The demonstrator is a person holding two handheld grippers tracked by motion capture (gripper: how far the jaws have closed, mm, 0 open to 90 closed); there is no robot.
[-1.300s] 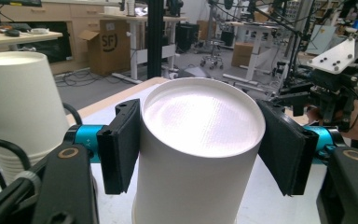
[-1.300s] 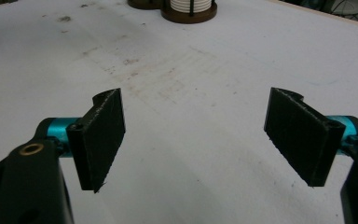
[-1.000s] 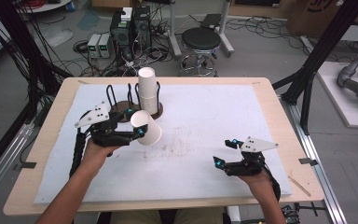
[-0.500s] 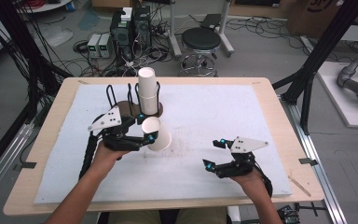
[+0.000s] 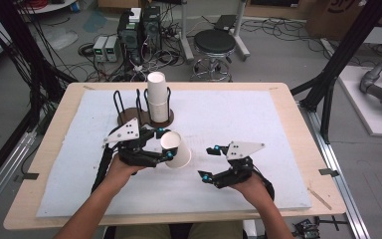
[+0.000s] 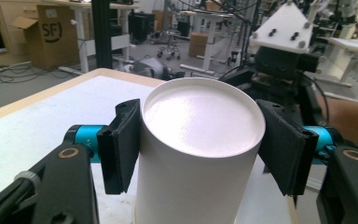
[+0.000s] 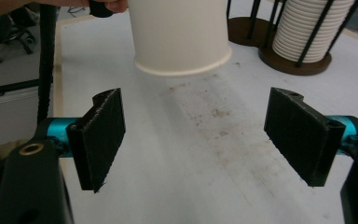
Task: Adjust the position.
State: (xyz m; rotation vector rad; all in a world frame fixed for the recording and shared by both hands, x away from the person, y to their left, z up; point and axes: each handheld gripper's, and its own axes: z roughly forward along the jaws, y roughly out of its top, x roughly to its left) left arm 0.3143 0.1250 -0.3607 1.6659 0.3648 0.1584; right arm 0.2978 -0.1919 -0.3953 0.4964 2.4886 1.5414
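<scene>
Paper cup point(image 5: 176, 148): light, thin-walled, crushable; grip low on the sidewall, gently. Left gripper point(image 5: 165, 144) clamped on it. Right gripper point(image 5: 210, 163) jaws apart, empty.

In the left gripper view, a cardboard box point(image 6: 51, 32) on the floor at the far left bears the dark letters "SF".

Lighting is even and bright, with soft shadows. The high view is slightly soft. Glare whitens the paper cup point(image 6: 200, 121) base.
</scene>
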